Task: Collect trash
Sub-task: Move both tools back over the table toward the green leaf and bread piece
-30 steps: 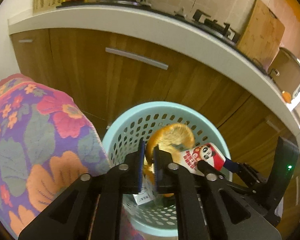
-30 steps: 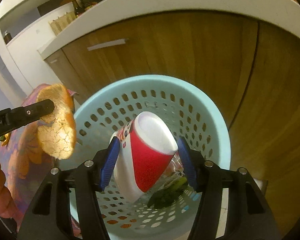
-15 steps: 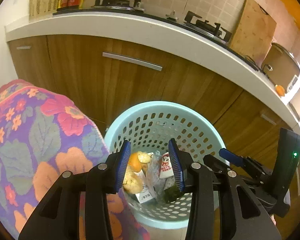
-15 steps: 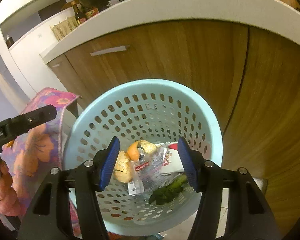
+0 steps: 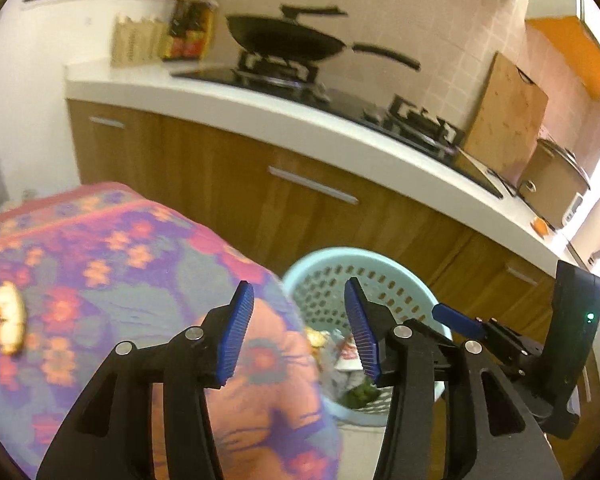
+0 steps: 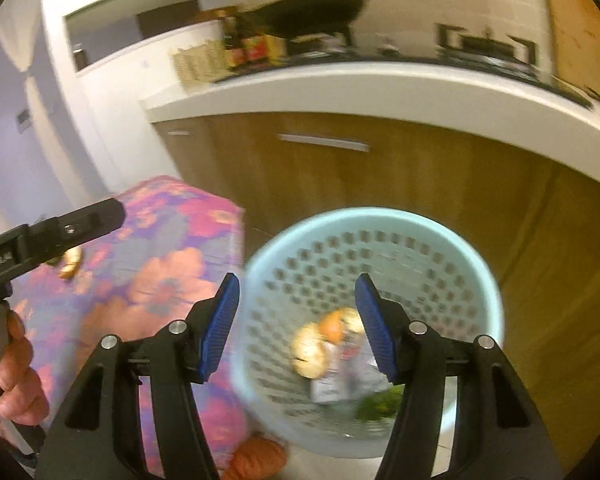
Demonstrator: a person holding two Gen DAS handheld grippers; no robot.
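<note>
Pale-blue perforated basket (image 6: 452,240) stands on the floor against the wooden cabinets (image 5: 228,184). Inside lie orange peel (image 6: 309,351), wrappers (image 6: 332,380) and green scraps (image 6: 380,404). Left gripper (image 5: 298,330) fingers are wide apart and empty. Right gripper (image 6: 300,326) fingers are wide apart and empty. One peel piece (image 5: 8,318) lies on the floral cloth (image 5: 100,264), far left.

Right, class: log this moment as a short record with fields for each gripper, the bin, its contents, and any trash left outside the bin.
left gripper: open, empty
right gripper: open, empty, over the basket's near rim
basket: light blue, perforated, on the floor by the wooden cabinet
contents: orange peel, wrappers, something green
left outside: peel piece on the floral cloth
</note>
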